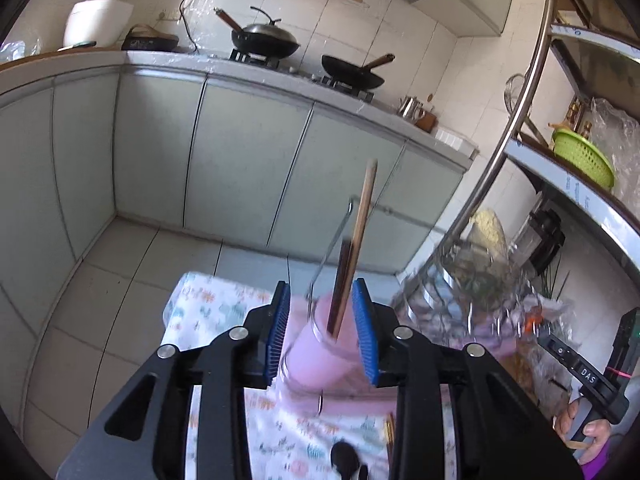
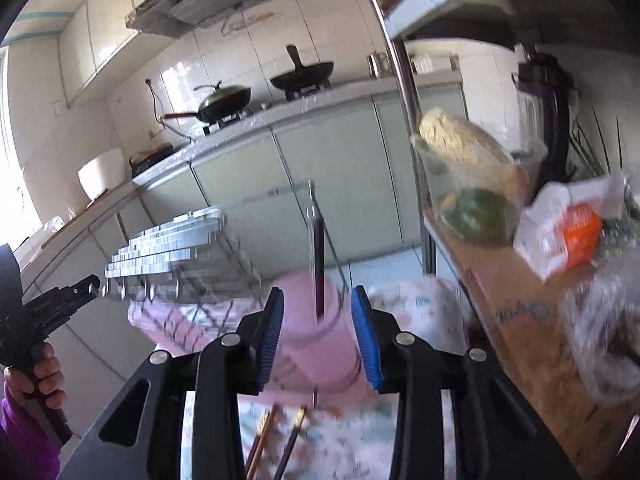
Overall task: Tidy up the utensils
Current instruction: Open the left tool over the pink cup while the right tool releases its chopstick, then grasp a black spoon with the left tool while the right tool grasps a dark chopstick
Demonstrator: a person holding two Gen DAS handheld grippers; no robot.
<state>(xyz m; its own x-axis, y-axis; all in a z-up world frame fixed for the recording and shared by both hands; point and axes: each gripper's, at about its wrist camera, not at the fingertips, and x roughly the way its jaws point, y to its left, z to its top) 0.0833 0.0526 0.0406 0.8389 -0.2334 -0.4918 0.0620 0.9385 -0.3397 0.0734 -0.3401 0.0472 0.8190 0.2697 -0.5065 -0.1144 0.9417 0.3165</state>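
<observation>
A pink utensil cup (image 1: 320, 354) hangs on a wire dish rack over a patterned tablecloth (image 1: 208, 312). Chopsticks (image 1: 354, 248) stand tilted in the cup. My left gripper (image 1: 324, 332) is open, its blue pads either side of the cup, not pressing it. In the right wrist view the same pink cup (image 2: 316, 336) with a dark chopstick (image 2: 319, 264) sits between my open right gripper (image 2: 318, 334) pads. Loose chopsticks (image 2: 276, 440) lie on the cloth below it. A dark spoon (image 1: 346, 462) lies on the cloth below my left gripper.
A steel dish rack (image 2: 176, 248) stands left of the cup. A shelf unit with a steel post (image 2: 404, 80) holds bagged food (image 2: 464, 152) and a blender (image 2: 548, 112). A counter with two woks (image 1: 264, 38) lies beyond. The other hand-held gripper (image 1: 580, 376) shows at right.
</observation>
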